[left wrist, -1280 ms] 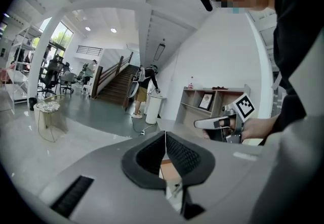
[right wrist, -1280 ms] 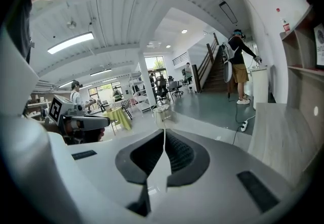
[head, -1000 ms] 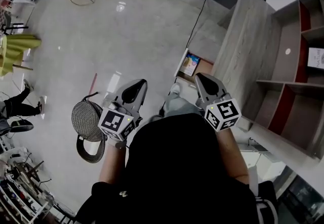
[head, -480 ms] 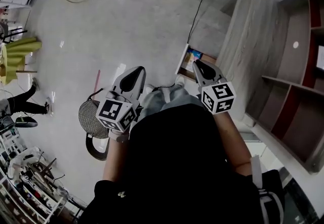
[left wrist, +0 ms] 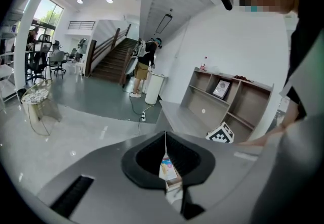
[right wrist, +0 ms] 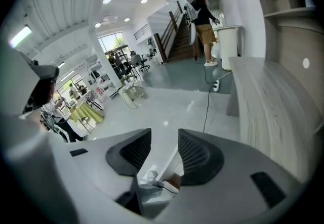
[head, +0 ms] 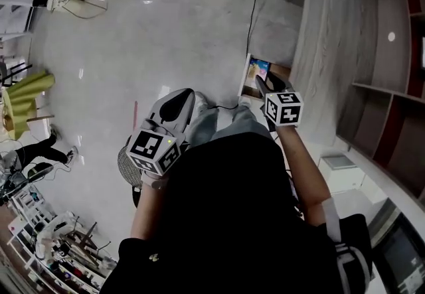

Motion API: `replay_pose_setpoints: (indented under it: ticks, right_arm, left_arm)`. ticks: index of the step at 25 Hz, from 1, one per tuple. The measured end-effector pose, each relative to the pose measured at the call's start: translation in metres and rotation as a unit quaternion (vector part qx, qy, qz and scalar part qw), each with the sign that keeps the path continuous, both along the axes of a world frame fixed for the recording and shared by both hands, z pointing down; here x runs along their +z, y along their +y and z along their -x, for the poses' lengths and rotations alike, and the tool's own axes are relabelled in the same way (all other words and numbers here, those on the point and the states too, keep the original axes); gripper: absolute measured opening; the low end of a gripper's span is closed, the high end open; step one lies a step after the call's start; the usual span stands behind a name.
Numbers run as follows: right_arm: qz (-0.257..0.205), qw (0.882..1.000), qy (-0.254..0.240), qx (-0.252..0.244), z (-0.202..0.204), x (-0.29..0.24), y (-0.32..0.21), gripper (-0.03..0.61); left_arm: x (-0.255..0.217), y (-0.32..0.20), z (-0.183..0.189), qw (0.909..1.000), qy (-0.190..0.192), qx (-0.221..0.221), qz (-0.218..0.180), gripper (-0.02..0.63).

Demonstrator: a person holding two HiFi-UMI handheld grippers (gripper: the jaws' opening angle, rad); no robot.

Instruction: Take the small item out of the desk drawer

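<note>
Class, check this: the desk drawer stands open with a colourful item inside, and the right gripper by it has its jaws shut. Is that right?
No. In the right gripper view the right gripper has its jaws apart: they have just been opening, nothing between them. The drawer is open, the colourful item inside.

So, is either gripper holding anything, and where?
Nothing is held: left gripper shut, empty; right gripper has just been opening its jaws, nothing between them.

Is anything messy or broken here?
Nothing looks spilled or broken. The drawer of the desk stands pulled open, with a colourful small item lying inside, and a black cable trails loose across the floor toward it.
</note>
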State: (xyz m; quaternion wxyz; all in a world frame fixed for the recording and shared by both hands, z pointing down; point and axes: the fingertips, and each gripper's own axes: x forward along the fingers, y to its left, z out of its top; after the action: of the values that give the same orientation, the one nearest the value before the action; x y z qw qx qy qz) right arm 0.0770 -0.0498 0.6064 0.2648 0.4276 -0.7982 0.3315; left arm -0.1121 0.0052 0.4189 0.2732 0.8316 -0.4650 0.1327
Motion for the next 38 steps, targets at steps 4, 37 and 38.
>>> replay_pose_setpoints:
  ticks: [4,37,38]
  right_arm:
    - [0.029,0.998,0.036,0.039,-0.004,0.051,0.0,0.181]
    - [0.202,0.957,0.142,0.153,-0.055,0.261,0.004,0.292]
    - [0.204,0.957,0.136,0.155,-0.055,0.263,0.006,0.293]
  left_arm:
    - [0.008,-0.004,0.01,0.9996,0.003,0.027,0.013,0.015]
    - [0.054,0.013,0.045,0.9928,-0.051,0.054,0.094,0.015]
    - [0.054,0.014,0.045,0.9925,-0.053,0.056,0.095,0.015]
